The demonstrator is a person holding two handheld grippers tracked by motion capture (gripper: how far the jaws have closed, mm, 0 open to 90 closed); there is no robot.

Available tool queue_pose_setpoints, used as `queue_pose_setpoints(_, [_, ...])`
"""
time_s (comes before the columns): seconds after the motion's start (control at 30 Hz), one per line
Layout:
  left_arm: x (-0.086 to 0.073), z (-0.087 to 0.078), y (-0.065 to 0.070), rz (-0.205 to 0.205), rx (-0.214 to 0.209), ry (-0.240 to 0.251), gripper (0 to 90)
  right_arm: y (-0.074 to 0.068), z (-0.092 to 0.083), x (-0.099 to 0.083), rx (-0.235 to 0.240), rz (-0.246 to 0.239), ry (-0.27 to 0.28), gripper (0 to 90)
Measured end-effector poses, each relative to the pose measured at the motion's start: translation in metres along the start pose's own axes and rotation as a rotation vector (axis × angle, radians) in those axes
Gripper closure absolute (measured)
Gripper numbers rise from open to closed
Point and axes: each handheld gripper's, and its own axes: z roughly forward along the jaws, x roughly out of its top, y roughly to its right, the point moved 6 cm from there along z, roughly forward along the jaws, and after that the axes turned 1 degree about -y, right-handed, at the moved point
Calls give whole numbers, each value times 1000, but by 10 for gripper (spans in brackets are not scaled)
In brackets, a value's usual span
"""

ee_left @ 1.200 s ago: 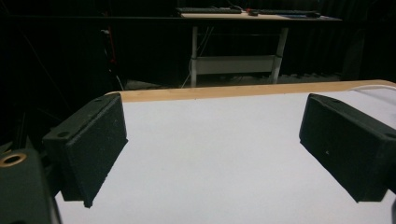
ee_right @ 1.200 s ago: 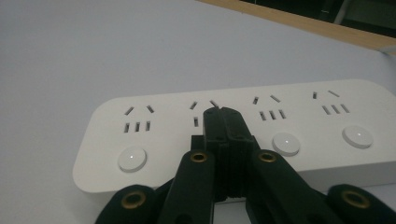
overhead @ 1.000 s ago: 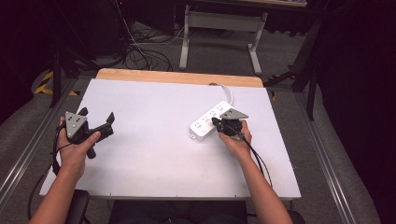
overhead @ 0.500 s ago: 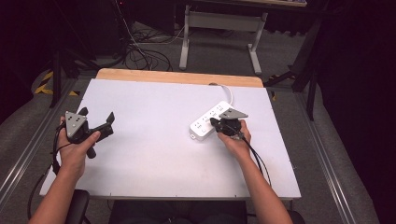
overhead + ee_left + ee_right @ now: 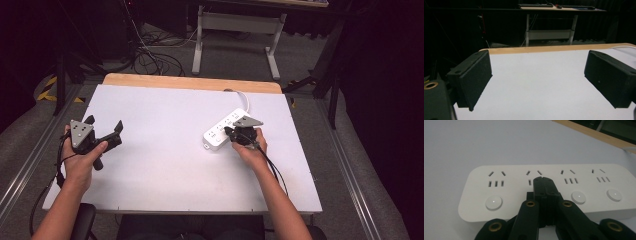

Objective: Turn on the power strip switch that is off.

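Note:
A white power strip (image 5: 225, 130) with several sockets and round buttons lies right of centre on the white table (image 5: 165, 160); its white cord (image 5: 245, 102) runs to the far edge. My right gripper (image 5: 234, 134) is shut with nothing between its jaws, and its joined tips (image 5: 543, 180) rest over the power strip (image 5: 544, 187) at the second socket group, hiding that group's button. At the table's left edge a hand holds my left gripper (image 5: 104, 127) open; its two black pads (image 5: 474, 80) stand wide apart above bare table.
A wooden strip (image 5: 192, 82) borders the table's far edge. Beyond it on the floor are a metal desk frame (image 5: 235, 35) and tangled cables (image 5: 150, 60). Metal rails run along both sides of the table.

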Motion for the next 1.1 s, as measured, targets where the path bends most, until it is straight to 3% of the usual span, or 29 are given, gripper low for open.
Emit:
queue_pose_setpoints(0.23, [0, -2, -2, -7, 7, 3, 82, -3, 0, 1, -17, -25, -27, 900])
queue_pose_setpoints(0.5, [0, -2, -2, -7, 6, 1, 82, -2, 0, 1, -14, -22, -19, 900])
queue_pose_setpoints(0.77, [0, -1, -2, -4, 4, 3, 82, -4, 0, 2, -34, -57, -29, 900])
queue_pose_setpoints(1.1, [-1, -3, -3, -8, 5, 2, 82, -4, 0, 2, -32, -52, -33, 900])
